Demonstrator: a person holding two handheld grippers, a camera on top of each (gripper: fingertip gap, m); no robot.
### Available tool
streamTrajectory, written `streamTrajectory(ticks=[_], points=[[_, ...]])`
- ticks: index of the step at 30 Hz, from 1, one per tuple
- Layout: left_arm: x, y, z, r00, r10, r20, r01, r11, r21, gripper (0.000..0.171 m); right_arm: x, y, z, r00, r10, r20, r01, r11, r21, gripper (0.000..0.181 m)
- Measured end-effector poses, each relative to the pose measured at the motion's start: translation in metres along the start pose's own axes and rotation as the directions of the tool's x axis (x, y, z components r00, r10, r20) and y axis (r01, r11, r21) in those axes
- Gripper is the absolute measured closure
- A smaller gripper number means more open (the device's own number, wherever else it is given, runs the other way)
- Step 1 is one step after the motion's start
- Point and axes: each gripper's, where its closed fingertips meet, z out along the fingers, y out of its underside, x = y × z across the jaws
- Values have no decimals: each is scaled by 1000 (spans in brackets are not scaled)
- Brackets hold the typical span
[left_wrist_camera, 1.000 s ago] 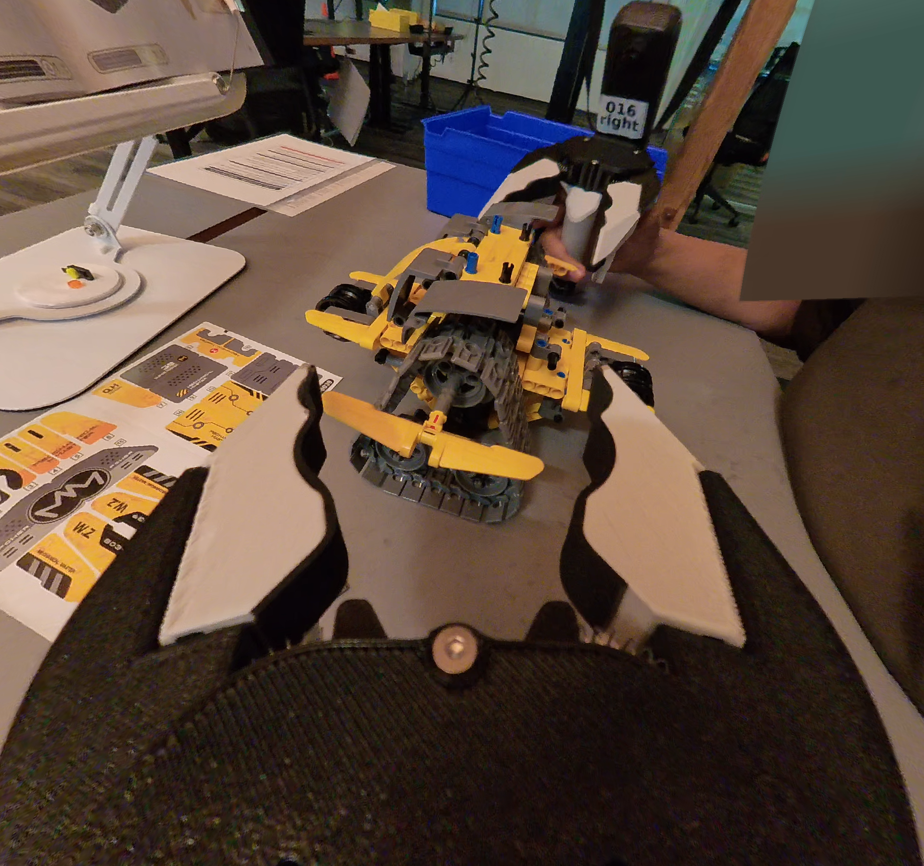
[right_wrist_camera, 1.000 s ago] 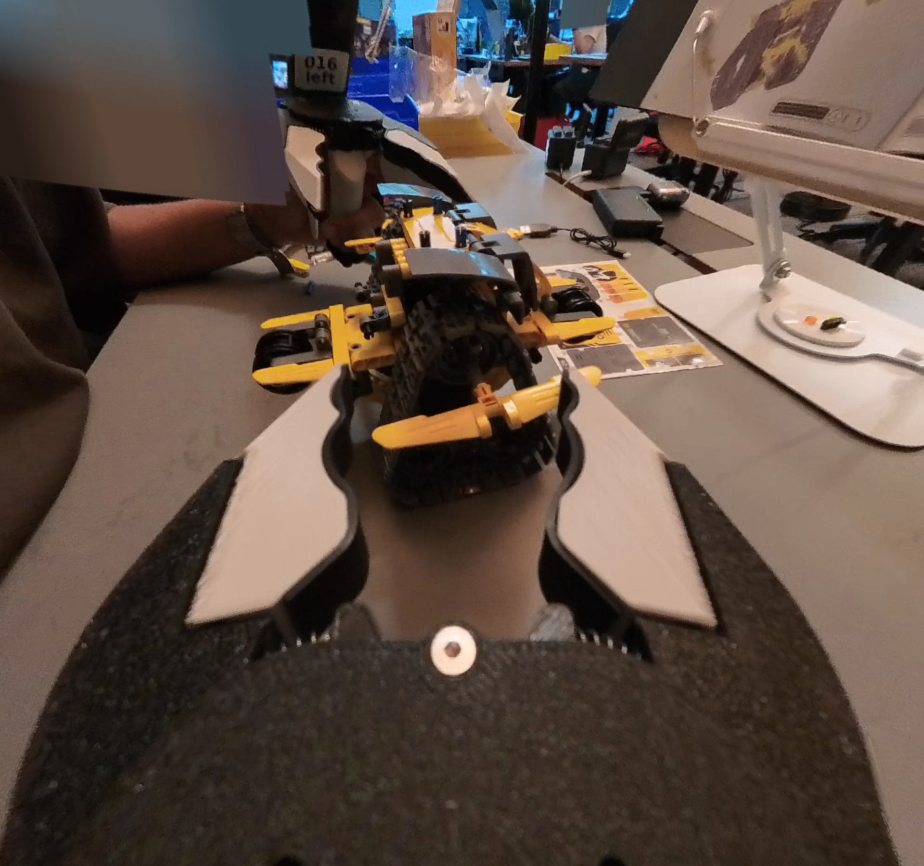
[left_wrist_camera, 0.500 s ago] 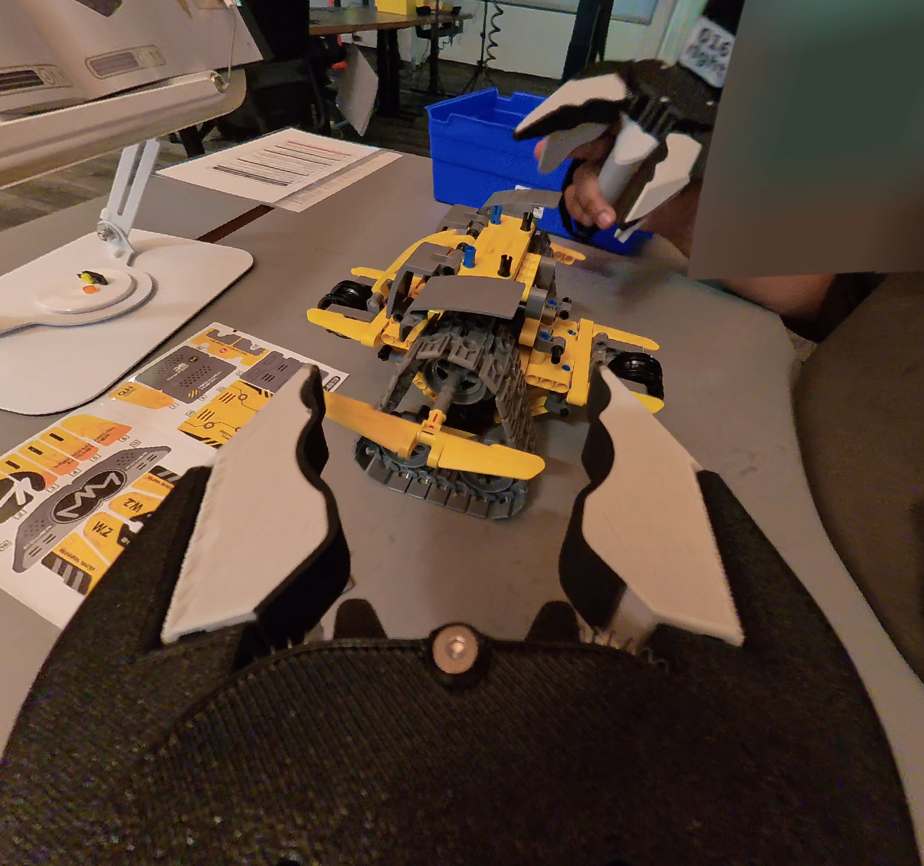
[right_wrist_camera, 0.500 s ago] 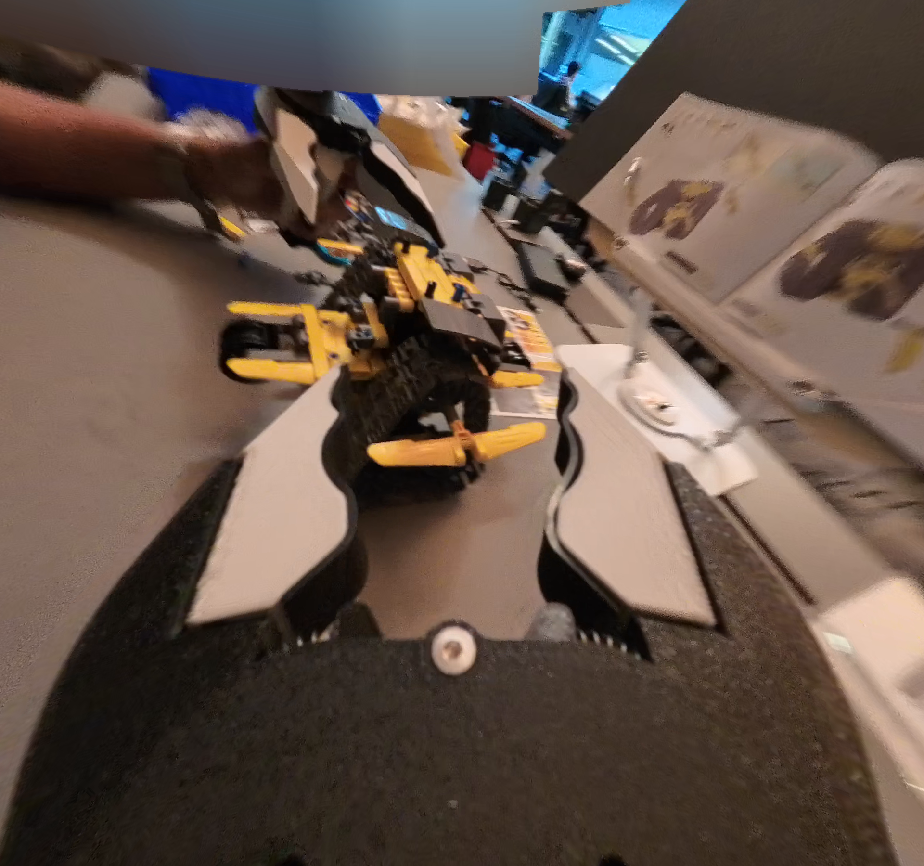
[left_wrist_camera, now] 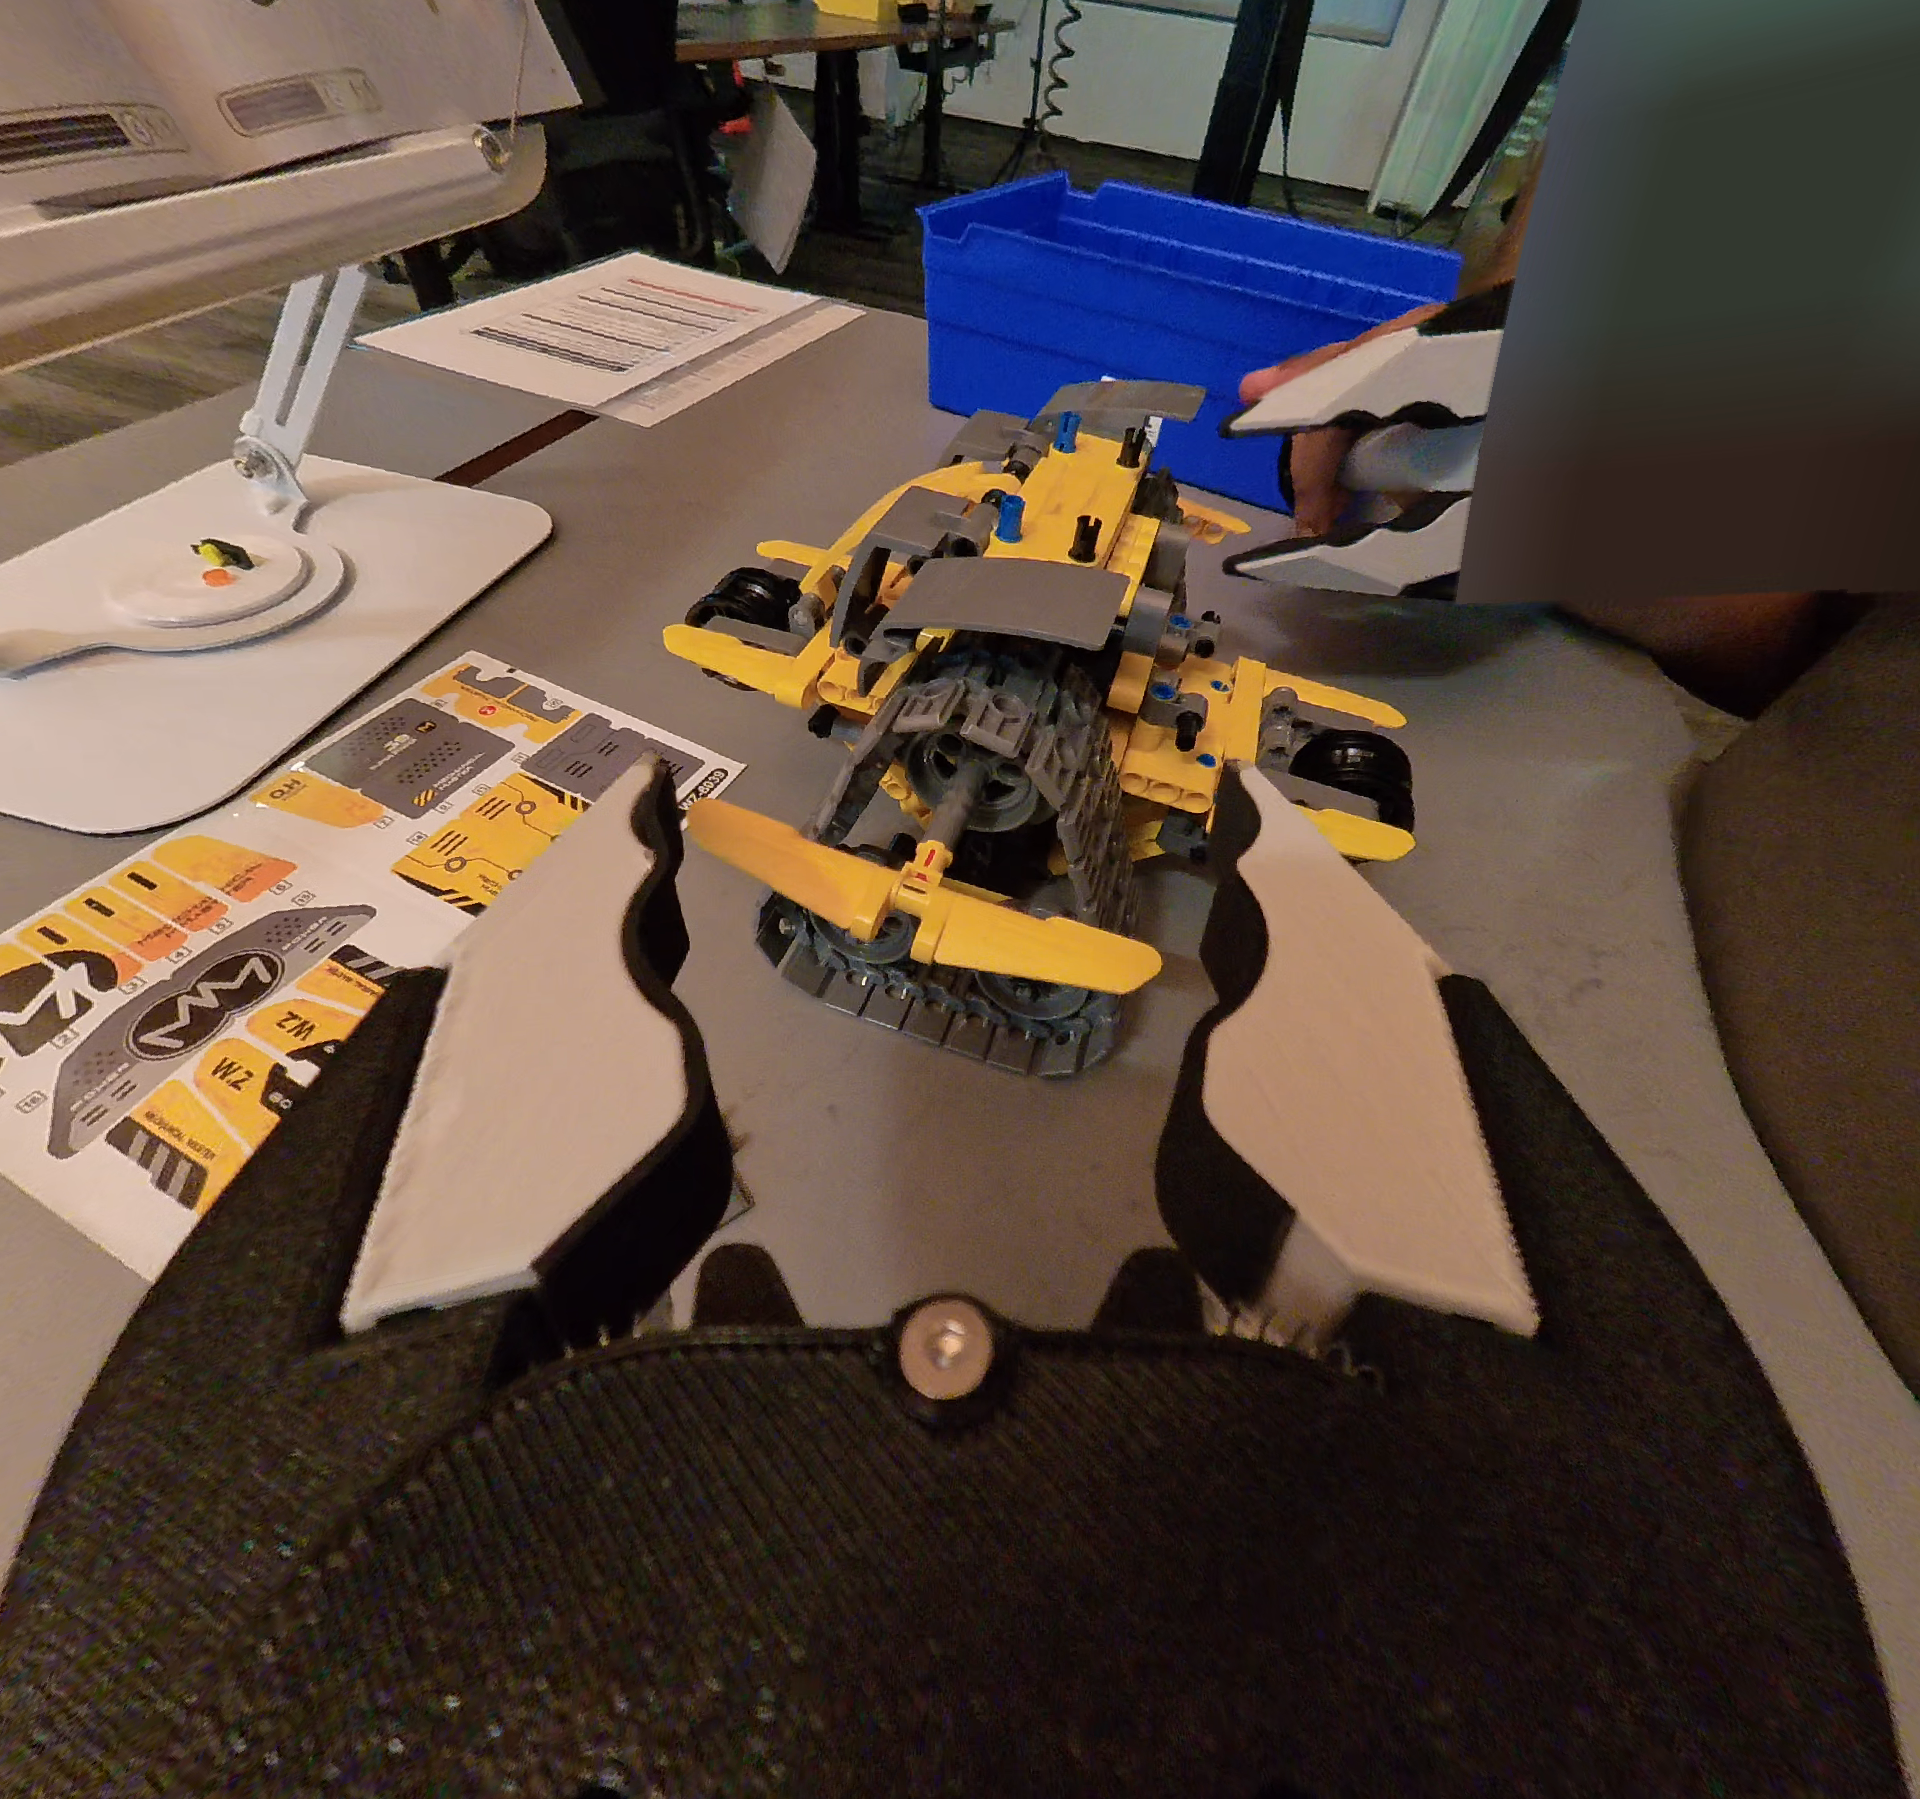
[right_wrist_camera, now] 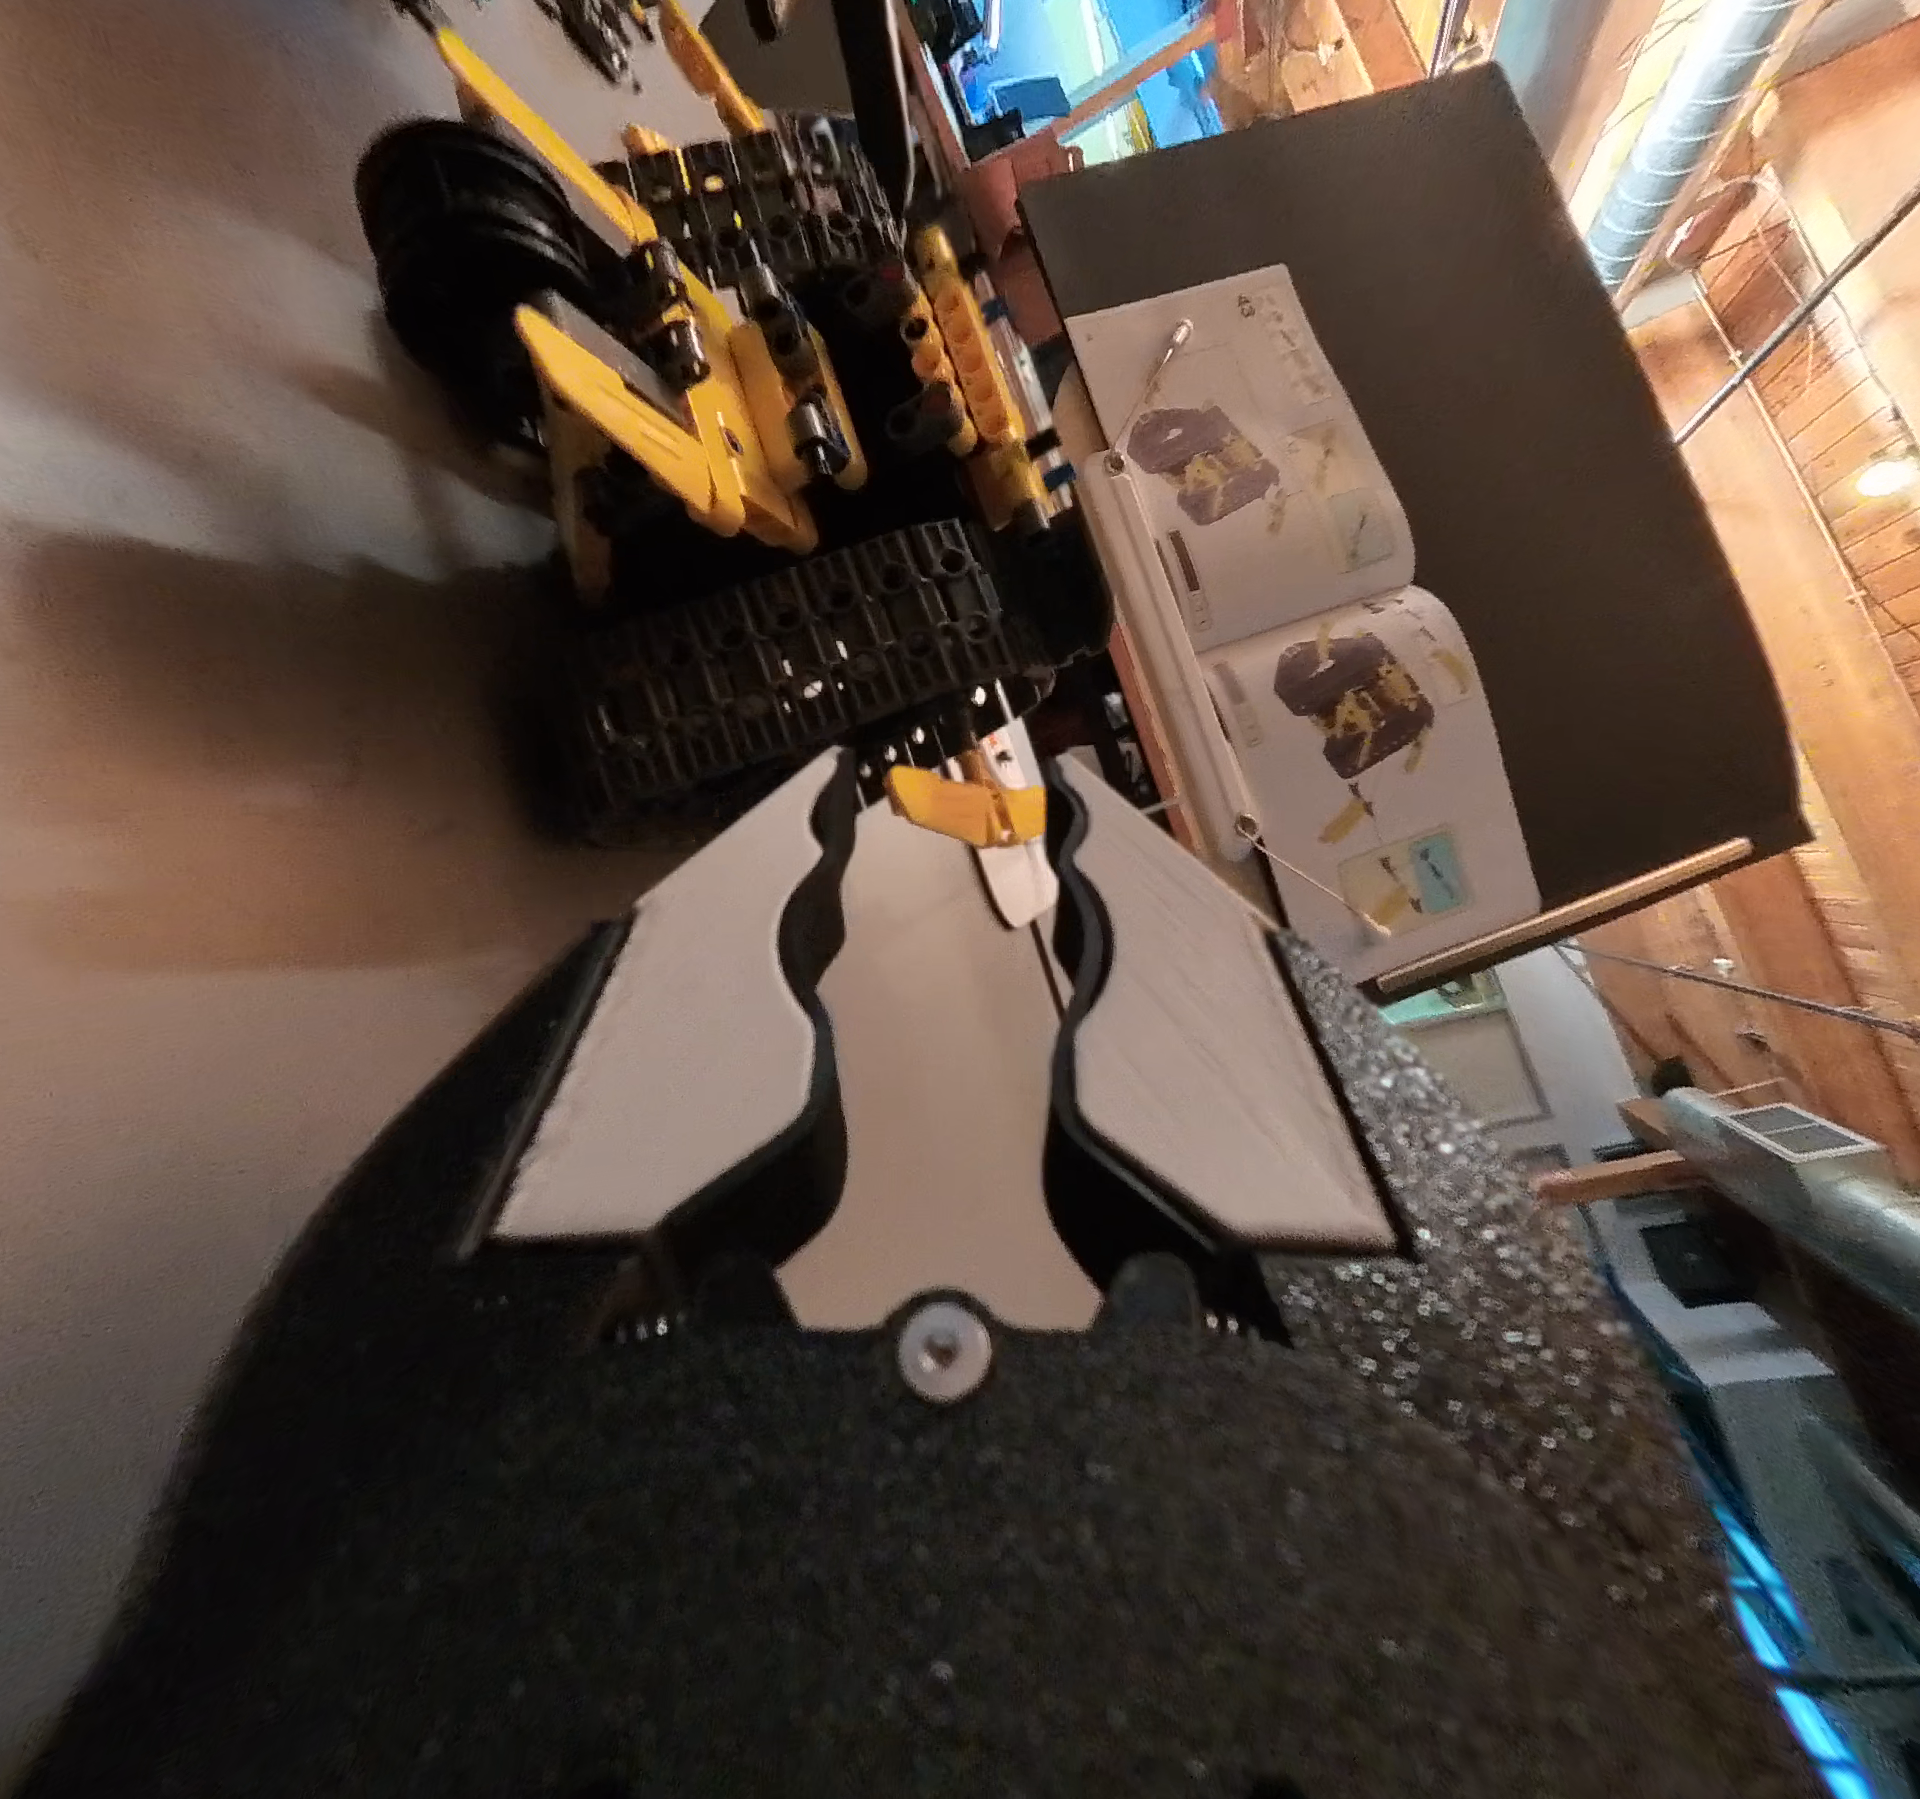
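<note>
A yellow and grey brick-built tracked vehicle (left_wrist_camera: pixel 1018 689) stands on the grey table (left_wrist_camera: pixel 1507 970). My left gripper (left_wrist_camera: pixel 945 793) is open and empty, with its fingertips on either side of the model's near yellow propeller blade (left_wrist_camera: pixel 914 897), apart from it. My right gripper (right_wrist_camera: pixel 951 778) is rolled onto its side, close to the model's other end (right_wrist_camera: pixel 727 461). Its jaws stand partly apart around a yellow blade tip (right_wrist_camera: pixel 966 804). I cannot tell if they touch it. The right gripper also shows in the left wrist view (left_wrist_camera: pixel 1361 471), beside the model's far right end.
A blue bin (left_wrist_camera: pixel 1174 295) stands behind the model. A sticker sheet (left_wrist_camera: pixel 260 970) and the white base of a book stand (left_wrist_camera: pixel 208 689) lie to the left. An open instruction booklet (right_wrist_camera: pixel 1299 606) rests on the stand. A printed sheet (left_wrist_camera: pixel 623 326) lies at the back left. A forearm (left_wrist_camera: pixel 1714 637) is at the right. The tips of one gripper are about 15 cm away from the tips of the other.
My right gripper has swung down from above the model, rolled onto its side and come close to the model's end, with its jaws narrower. My left gripper has barely moved.
</note>
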Motion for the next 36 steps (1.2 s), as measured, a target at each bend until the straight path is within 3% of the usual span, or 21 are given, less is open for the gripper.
streamTrajectory(ticks=[6,13,22,31,36], points=[[2,2,3,1000,-7,-4,7,1000,-8,73,-6,12,7,1000,-21,24,22,997,-75,143],[4,6,7,1000,-9,-7,8,1000,-24,72,-6,7,8,1000,-18,15,19,998,-61,169],[7,6,11,1000,-11,-13,10,1000,-23,72,-3,6,9,987,141,75,-136,989,-64,169],[11,5,13,1000,9,-14,-9,1000,-27,73,4,1,8,913,371,171,-366,929,-60,169],[11,3,13,1000,15,-8,-15,1000,-24,73,4,3,8,916,368,162,-365,930,-46,169]])
